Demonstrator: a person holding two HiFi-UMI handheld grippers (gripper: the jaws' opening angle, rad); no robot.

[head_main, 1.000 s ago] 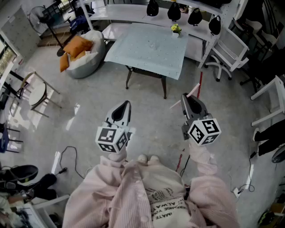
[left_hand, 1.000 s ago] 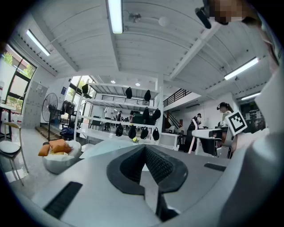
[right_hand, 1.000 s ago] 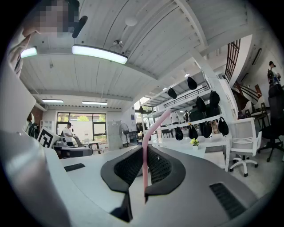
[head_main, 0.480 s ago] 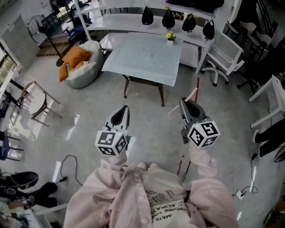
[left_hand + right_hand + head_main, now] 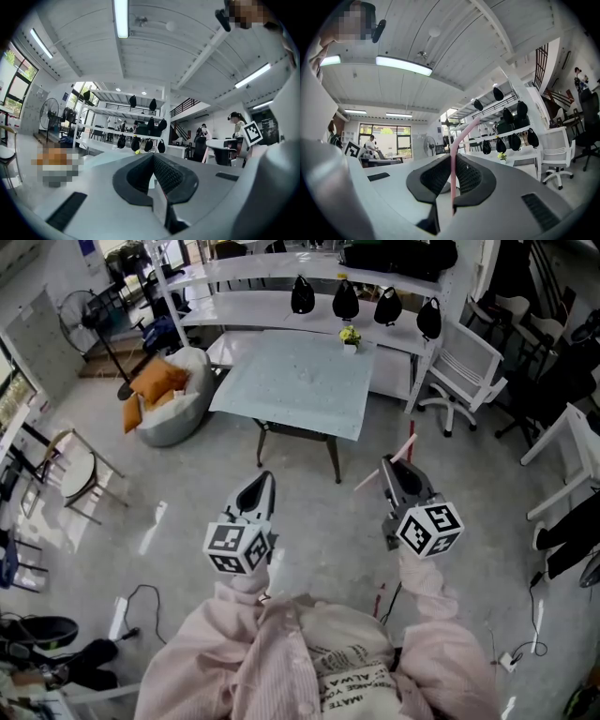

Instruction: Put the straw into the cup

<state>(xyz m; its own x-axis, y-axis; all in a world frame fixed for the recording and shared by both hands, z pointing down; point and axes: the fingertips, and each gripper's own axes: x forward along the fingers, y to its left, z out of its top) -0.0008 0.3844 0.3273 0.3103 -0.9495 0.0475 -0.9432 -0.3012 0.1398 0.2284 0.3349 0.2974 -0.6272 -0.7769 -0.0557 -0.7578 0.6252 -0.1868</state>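
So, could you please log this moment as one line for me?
right tool: shut on pink straw | left tool: shut on thin clear thing, likely cup | table: ahead, not reached

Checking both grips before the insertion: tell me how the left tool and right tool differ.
The right tool pinches a pink straw that sticks up past its jaws. The left tool is shut on something thin and clear, likely the wall of the cup.
In the head view the right tool's straw shows plainly, while the left tool's load barely shows.
Both tools point ahead toward the table, side by side.
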